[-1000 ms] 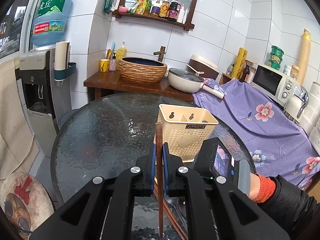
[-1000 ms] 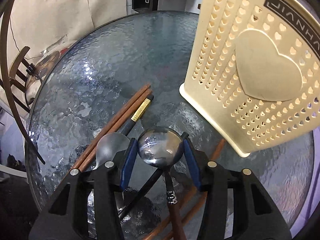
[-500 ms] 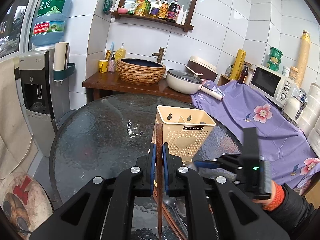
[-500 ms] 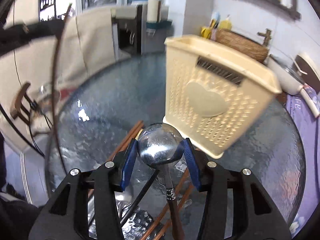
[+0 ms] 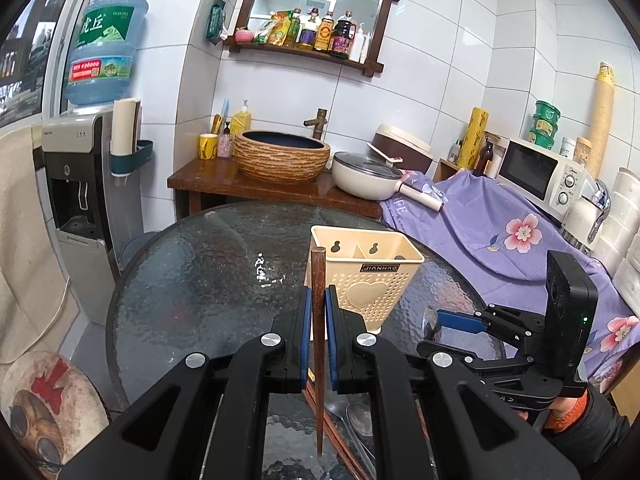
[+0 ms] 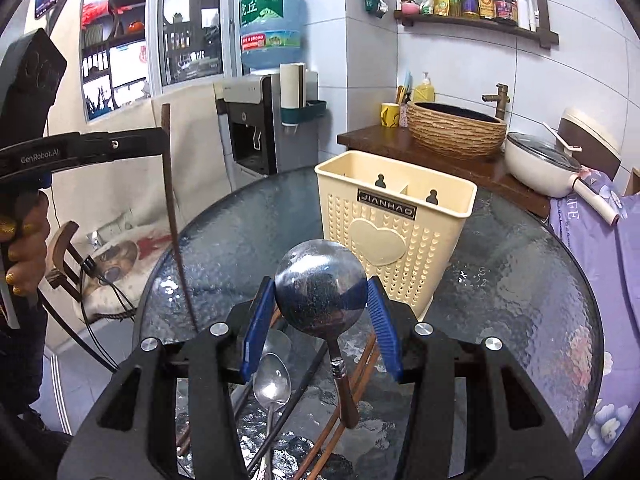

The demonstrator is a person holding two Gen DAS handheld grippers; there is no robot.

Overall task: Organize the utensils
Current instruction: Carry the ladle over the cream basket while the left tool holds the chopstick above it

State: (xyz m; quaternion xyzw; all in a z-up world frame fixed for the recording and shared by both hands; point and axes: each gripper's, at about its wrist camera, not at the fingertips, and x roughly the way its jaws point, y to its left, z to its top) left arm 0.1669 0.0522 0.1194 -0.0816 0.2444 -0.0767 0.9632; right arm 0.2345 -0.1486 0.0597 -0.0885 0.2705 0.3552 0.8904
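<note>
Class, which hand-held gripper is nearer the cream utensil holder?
Too close to call. The left hand-held gripper, clamping a chopstick, and the right one, clamping a ladle, both hover just before the holder.

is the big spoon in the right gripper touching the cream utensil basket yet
Apart. In the left wrist view the right gripper holds the spoon off to the side of the basket, with bare glass table showing between them.
</note>
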